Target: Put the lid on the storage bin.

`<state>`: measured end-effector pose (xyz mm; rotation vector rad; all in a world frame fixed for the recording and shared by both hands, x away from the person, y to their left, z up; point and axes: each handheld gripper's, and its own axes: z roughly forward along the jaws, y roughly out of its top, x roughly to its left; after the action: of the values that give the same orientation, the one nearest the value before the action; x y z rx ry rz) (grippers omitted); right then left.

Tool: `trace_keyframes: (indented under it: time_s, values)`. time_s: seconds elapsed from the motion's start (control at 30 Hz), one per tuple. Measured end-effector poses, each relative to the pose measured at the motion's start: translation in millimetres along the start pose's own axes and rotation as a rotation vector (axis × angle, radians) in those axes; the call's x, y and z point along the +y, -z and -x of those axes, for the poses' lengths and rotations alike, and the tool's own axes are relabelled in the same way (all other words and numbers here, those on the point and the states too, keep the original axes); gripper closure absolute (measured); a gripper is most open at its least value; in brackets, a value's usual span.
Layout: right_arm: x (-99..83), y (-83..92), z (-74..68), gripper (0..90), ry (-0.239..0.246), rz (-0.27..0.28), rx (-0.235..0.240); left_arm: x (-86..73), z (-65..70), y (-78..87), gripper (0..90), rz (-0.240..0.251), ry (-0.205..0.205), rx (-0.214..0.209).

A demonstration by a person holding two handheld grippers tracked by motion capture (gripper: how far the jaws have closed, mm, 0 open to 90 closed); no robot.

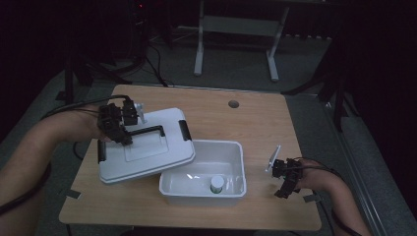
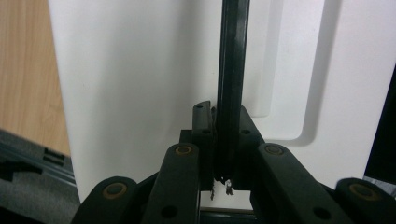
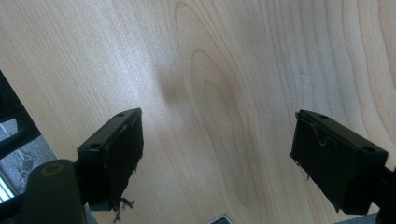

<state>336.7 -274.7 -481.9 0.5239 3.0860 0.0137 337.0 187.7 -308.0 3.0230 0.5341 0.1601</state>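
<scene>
A white plastic lid (image 1: 147, 147) with a black handle (image 1: 147, 131) and black side clips hangs tilted over the left rim of an open white box (image 1: 231, 147). My left gripper (image 1: 123, 138) is shut on the black handle (image 2: 231, 84), its jaws pinching the bar from both sides against the white lid (image 2: 140, 93). Inside the box stands a small white bottle with a green cap (image 1: 217, 184). My right gripper (image 1: 285, 189) hovers low over the table right of the box, open, with bare wood (image 3: 210, 93) between its fingers (image 3: 116, 149).
The wooden table (image 1: 255, 118) has a round cable hole (image 1: 233, 104) near its far edge. Grey tape marks sit at its front corners (image 1: 74, 194). A white desk frame (image 1: 236, 29) stands on the floor beyond the table.
</scene>
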Motion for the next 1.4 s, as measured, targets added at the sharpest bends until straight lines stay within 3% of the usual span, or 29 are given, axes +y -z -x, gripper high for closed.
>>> trace_keyframes:
  time_s: [0.77,1.4]
  values:
    - [-3.7,0.1,-0.3,16.3,-0.004,0.005,-0.002,71.6,19.7,-9.1,83.3,0.043,-0.179,-0.032]
    - [-3.4,-0.1,-2.8,16.3,0.003,0.009,-0.005,126.1,37.1,-34.0,83.2,0.048,-0.284,-0.08]
